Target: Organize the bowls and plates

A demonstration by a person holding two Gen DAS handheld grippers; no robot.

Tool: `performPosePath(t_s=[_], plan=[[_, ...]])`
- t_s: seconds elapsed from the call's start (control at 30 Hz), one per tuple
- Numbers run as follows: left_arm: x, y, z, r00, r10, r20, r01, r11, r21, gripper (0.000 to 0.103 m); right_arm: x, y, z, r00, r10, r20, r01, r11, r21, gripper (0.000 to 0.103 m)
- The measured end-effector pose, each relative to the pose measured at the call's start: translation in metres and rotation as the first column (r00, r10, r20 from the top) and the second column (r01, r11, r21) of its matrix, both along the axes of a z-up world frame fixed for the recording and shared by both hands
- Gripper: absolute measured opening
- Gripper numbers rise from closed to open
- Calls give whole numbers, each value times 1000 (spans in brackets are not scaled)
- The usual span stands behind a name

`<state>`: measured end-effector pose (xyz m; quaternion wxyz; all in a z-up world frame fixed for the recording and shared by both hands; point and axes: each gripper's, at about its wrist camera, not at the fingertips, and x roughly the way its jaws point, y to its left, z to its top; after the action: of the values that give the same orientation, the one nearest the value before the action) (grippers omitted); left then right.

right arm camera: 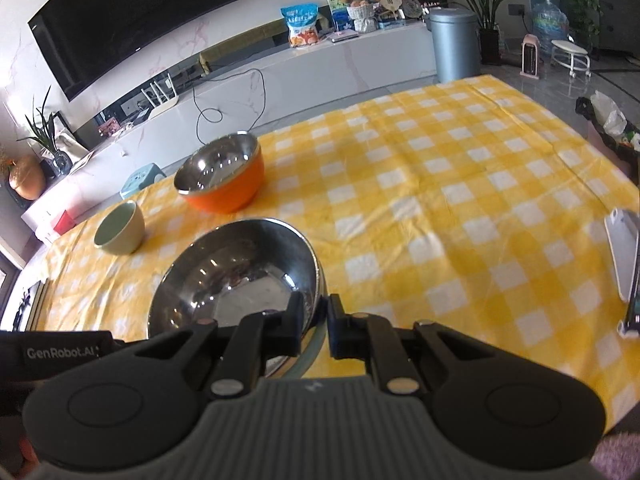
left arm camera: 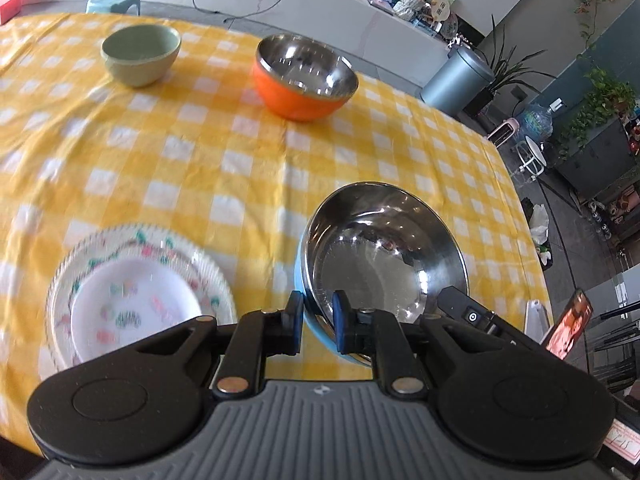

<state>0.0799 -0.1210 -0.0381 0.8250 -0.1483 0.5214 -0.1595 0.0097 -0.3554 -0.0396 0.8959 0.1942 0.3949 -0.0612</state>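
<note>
Both my left gripper and right gripper are clenched on the thin rim of the blue steel-lined bowl, lifted and tilted at the table's near side; light, stiff, slippery, so I pinch the rim.

"GenRobot.AI" stands in pale letters on a black strap at nine o'clock in the right wrist view. Labels on the snack bag at twelve o'clock are unreadable.
</note>
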Motion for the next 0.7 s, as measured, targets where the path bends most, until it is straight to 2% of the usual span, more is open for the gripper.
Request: performPosePath(t_s=[0.3,0.7], plan=[[-22,2,-17,998,3,-58,-3,1000,-10,17,-27,0,-15,999,-34,-39,35,999,25,9],[-23,-3,-24,998,-11,-63,10,1000,-16,18,-24,-4,-22,997,-50,-59,51,999,9,8]])
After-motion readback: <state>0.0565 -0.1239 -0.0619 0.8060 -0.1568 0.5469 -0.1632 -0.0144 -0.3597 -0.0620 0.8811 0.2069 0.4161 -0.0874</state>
